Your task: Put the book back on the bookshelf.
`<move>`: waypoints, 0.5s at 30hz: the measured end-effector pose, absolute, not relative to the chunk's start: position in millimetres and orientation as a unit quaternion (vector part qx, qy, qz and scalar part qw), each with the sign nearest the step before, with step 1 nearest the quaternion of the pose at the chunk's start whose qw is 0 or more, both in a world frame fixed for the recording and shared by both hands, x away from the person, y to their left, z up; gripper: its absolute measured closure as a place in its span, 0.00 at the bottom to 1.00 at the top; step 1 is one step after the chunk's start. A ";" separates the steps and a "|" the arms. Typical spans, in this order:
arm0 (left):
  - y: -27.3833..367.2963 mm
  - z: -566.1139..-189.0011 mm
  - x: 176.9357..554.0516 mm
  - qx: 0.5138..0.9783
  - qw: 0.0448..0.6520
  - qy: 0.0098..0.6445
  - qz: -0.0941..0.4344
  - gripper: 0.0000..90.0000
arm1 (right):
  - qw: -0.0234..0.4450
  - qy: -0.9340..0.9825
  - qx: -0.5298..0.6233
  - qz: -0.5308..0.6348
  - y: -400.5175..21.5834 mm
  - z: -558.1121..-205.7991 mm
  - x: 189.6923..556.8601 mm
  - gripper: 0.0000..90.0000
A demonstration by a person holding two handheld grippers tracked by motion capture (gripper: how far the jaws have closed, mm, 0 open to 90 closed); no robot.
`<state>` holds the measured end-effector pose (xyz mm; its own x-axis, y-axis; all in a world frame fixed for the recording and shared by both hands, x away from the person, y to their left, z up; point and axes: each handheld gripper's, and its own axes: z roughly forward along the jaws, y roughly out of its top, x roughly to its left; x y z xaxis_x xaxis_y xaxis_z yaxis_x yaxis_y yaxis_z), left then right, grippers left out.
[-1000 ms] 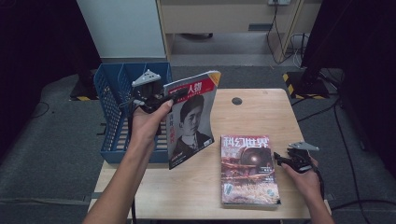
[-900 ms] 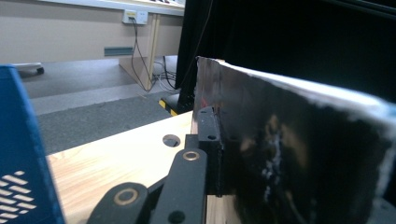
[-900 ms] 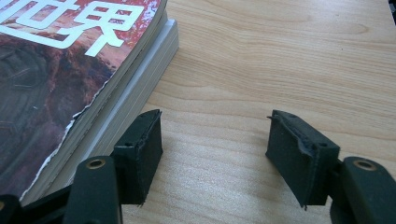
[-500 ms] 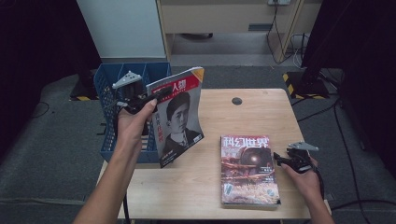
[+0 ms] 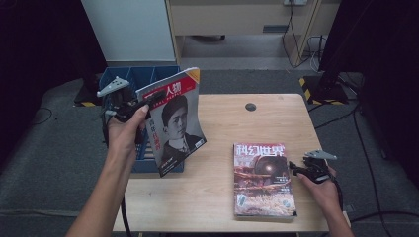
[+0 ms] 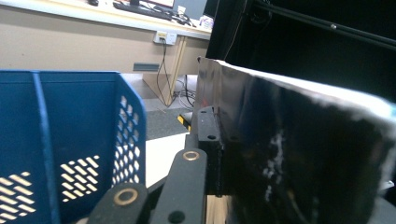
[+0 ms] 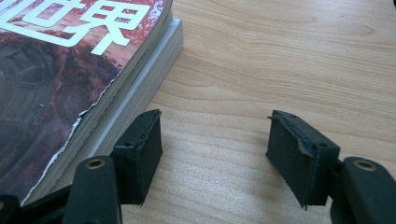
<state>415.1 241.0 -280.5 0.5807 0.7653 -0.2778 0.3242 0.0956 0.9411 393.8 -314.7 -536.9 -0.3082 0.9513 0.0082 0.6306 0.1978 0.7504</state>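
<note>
My left gripper (image 5: pixel 150 98) is shut on the top edge of a magazine with a portrait cover (image 5: pixel 175 121), held upright and tilted above the table's left edge beside the blue basket (image 5: pixel 113 81). In the left gripper view the dark glossy magazine (image 6: pixel 299 154) is pinched against the one jaw that shows, its pad (image 6: pixel 208 140) flat on the cover, with the basket wall (image 6: pixel 70 140) at left. A stack of magazines with a red science-fiction cover (image 5: pixel 262 180) lies flat at the table's front right. My right gripper (image 5: pixel 295 168) rests open just right of that stack (image 7: pixel 70 70), with nothing between its fingers (image 7: pixel 296 154).
The wooden table (image 5: pixel 222 123) has a small round cable hole (image 5: pixel 250 106) near its far edge. The divided blue basket stands off the table's left side. A pale cabinet (image 5: pixel 133 29) and cables are on the floor behind.
My left hand has carried the portrait magazine leftward, from over the table's middle to its left edge by the basket. The right hand has stayed where it was.
</note>
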 end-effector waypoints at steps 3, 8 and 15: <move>251.0 -282.1 413.1 0.642 0.611 0.426 0.182 0.96 | 0.238 0.738 0.535 0.335 -314.3 -537.0 393.6 0.38; 259.6 -284.2 411.6 0.636 0.614 0.430 0.184 0.96 | 0.237 0.738 0.535 0.337 -313.3 -537.1 393.5 0.37; 277.4 -286.1 406.7 0.623 0.620 0.439 0.189 0.96 | 0.236 0.740 0.533 0.335 -313.2 -537.1 393.4 0.35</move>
